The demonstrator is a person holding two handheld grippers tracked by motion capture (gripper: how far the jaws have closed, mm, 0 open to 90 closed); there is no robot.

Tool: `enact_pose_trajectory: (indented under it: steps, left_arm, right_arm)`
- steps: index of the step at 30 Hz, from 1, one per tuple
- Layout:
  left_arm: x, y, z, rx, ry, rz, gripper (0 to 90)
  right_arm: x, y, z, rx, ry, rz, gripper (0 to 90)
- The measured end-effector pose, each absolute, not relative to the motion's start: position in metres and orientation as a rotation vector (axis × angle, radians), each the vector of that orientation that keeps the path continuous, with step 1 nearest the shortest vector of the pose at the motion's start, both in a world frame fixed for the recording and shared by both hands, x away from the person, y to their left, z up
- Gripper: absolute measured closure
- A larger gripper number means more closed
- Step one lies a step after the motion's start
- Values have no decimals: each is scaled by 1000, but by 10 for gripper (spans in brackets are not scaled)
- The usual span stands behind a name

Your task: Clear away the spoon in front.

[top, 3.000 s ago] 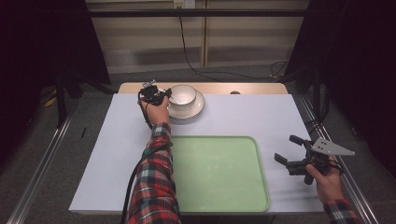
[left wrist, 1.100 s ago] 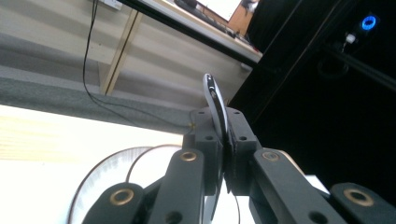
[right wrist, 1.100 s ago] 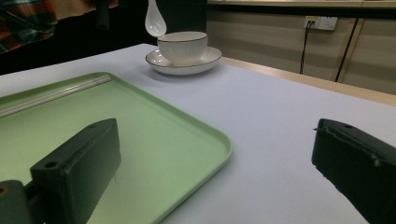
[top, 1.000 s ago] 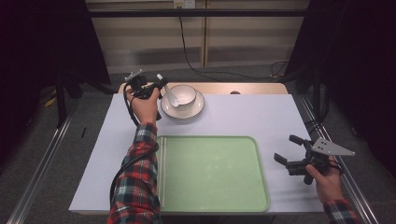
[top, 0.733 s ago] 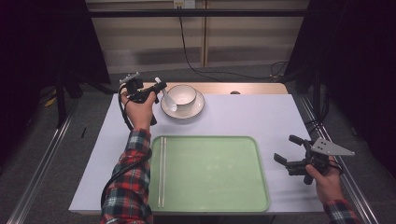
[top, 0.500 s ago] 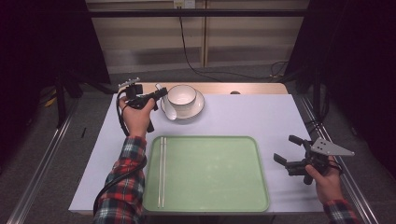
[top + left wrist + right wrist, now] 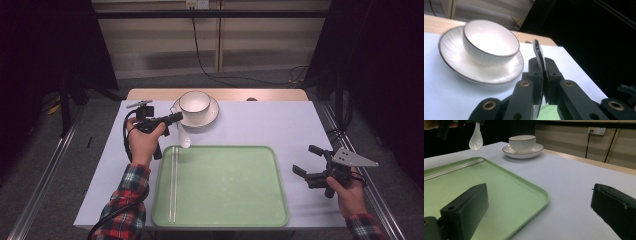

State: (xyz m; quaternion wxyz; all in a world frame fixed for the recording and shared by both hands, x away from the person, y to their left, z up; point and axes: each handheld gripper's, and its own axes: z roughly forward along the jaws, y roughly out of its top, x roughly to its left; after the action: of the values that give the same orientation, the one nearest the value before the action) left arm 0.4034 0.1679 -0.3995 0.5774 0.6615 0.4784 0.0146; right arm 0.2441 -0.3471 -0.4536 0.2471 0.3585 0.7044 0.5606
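My left gripper (image 7: pixel 175 118) is shut on the handle of a white spoon (image 7: pixel 184 140), which hangs down over the far left corner of the green tray (image 7: pixel 225 185). In the left gripper view the handle (image 7: pixel 538 51) stands edge-on between the closed jaws (image 7: pixel 544 67), with the white bowl (image 7: pixel 490 41) on its saucer (image 7: pixel 461 70) just beyond. The bowl (image 7: pixel 194 102) sits at the table's back. My right gripper (image 7: pixel 304 159) is open and holds nothing, right of the tray. In the right gripper view, its jaws (image 7: pixel 539 205) frame the tray's edge (image 7: pixel 519 190), and the spoon (image 7: pixel 476 140) hangs at the top left.
Two pale chopsticks (image 7: pixel 173 185) lie along the tray's left side, also visible as chopsticks (image 7: pixel 451 168) in the right gripper view. The table is covered in pale lavender sheet (image 7: pixel 280 125). Cables and dark floor surround the table.
My left hand has carried the spoon away from the bowl, toward the person, to above the tray's far left corner. The right hand has stayed put.
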Motion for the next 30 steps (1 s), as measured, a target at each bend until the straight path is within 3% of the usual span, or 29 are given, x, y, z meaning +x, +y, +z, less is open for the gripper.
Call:
enact_pose_trajectory:
  steps: [30]
  left_arm:
    - [348, 156, -437, 1705, 1071, -164, 860]
  right_arm:
    - [245, -345, -454, 965, 1943, 1521, 6]
